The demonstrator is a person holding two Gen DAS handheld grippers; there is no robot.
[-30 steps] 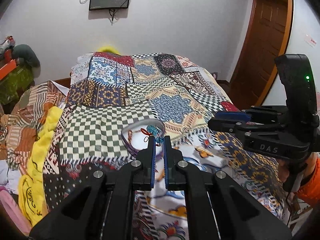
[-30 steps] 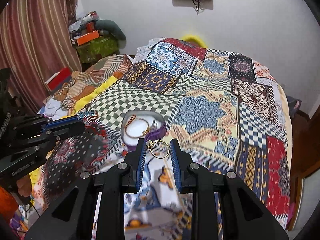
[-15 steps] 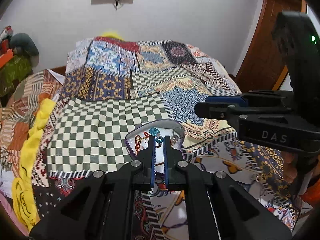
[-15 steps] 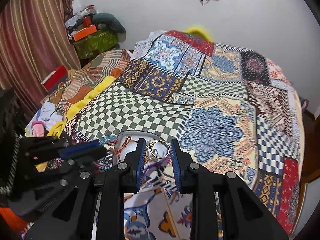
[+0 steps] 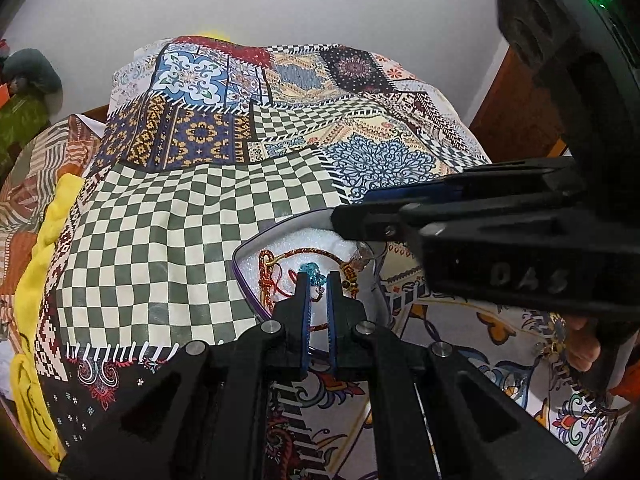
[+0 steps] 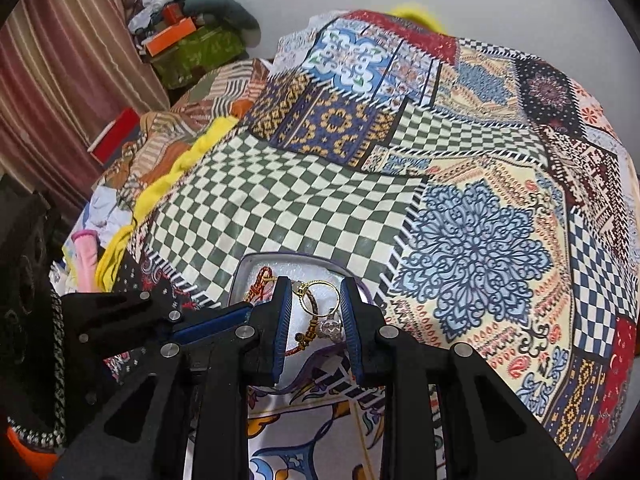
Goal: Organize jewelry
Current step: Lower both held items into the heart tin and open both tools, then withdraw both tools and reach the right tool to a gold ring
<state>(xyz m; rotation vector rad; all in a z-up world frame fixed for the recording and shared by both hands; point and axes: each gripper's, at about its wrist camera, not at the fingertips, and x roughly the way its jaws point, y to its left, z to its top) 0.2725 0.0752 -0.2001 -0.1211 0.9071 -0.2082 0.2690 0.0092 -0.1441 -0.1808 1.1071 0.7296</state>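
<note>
Your left gripper [image 5: 317, 280] clamps a blue bead earring [image 5: 311, 270], your right gripper [image 6: 316, 300] pinches a gold ring [image 6: 320, 295], both above the tray [image 6: 256, 264] beneath them; releasing remains.

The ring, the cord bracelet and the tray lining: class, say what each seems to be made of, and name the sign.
Ring: probably metal with a polished gold finish; it is a thin, shiny yellow hoop.
Cord bracelet: seemingly woven or braided thread, matte red and gold, with knots showing.
Tray lining: likely white foam or padded fabric; it looks finely grained and soft, though the picture leaves it open.
</note>
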